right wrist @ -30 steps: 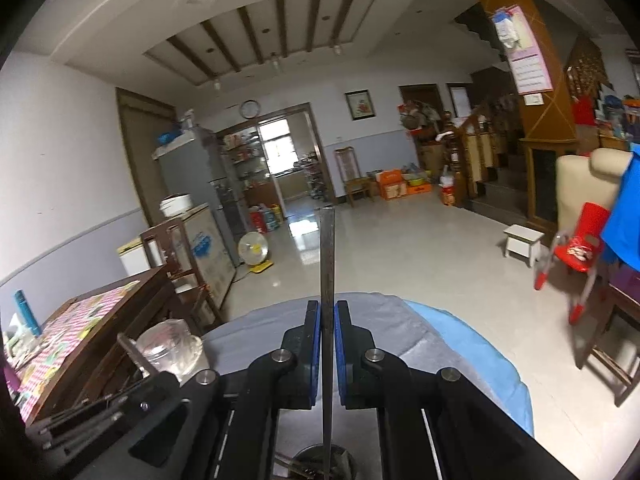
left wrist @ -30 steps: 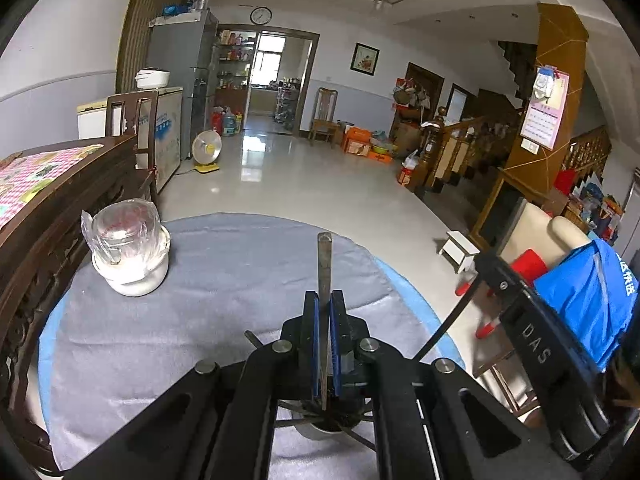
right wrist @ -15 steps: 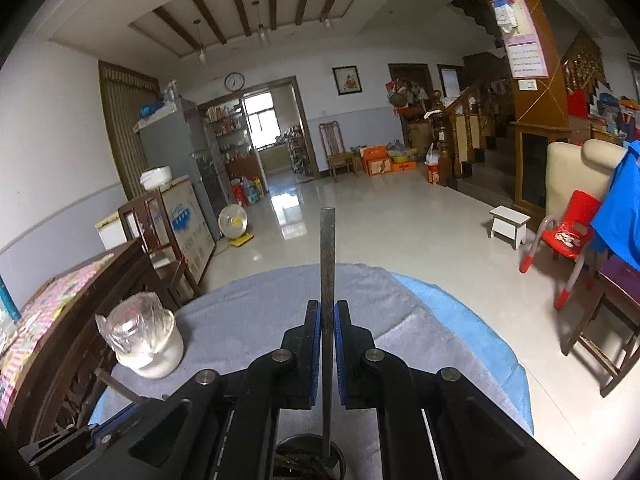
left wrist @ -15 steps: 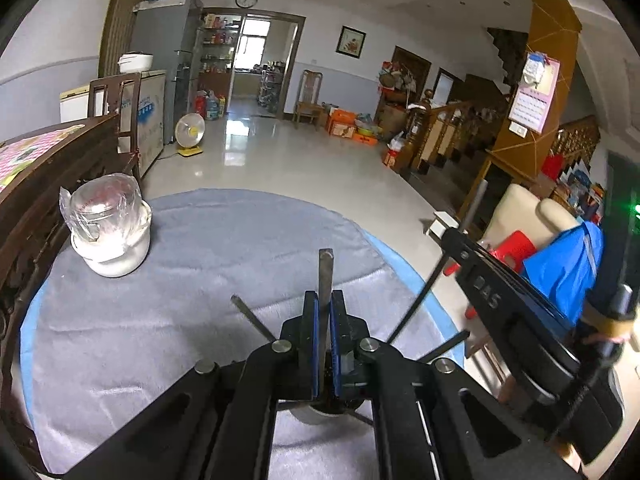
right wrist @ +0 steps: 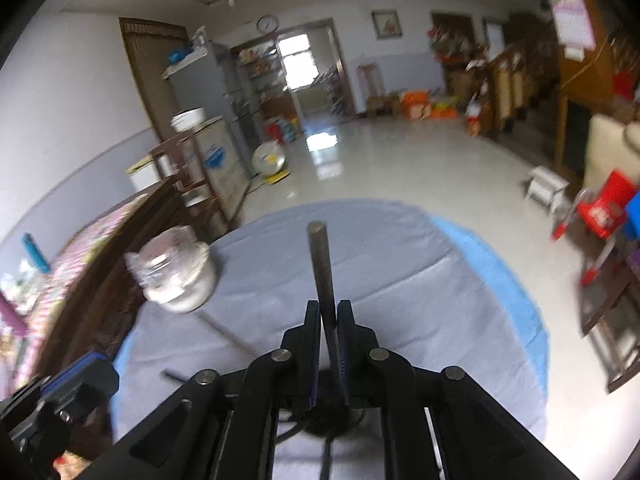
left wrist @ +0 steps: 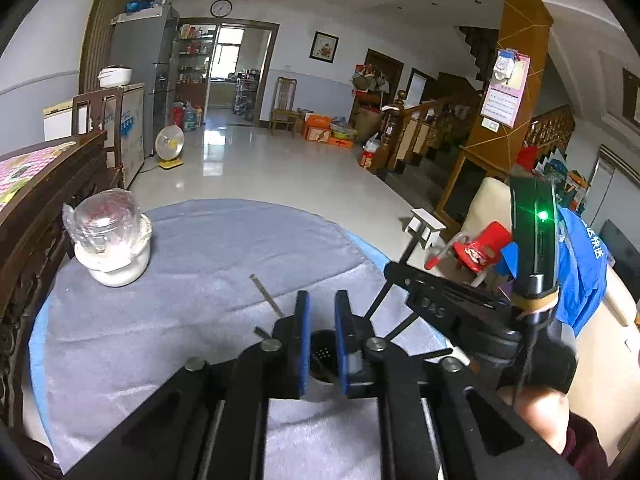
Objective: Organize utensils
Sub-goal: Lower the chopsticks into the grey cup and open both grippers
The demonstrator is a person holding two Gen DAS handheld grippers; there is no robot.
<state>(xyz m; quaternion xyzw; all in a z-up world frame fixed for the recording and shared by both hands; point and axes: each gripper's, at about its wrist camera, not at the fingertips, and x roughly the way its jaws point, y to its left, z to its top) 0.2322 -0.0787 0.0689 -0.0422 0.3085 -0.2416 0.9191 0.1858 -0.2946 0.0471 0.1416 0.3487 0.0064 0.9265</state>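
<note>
My left gripper [left wrist: 321, 312] is open and empty, right above a dark perforated utensil holder [left wrist: 320, 356] on the grey tablecloth [left wrist: 208, 248]. Metal utensil handles [left wrist: 266, 294] lean out of the holder to the left. My right gripper [right wrist: 329, 320] is shut on a flat metal utensil handle [right wrist: 322, 268] that sticks up between its fingers, over the same dark holder [right wrist: 330, 404]. The right gripper also shows in the left wrist view [left wrist: 436, 304] at the right, with thin utensil rods under it.
A white jar with a plastic-wrapped lid [left wrist: 110, 244] stands at the table's far left; it also shows in the right wrist view [right wrist: 176, 276]. A dark wooden cabinet [left wrist: 36, 216] borders the table's left. The table's round edge drops to the floor beyond.
My left gripper has opened and let go of the metal utensil it held; that utensil is gone from between its fingers. My right gripper has lowered with its utensil toward the holder.
</note>
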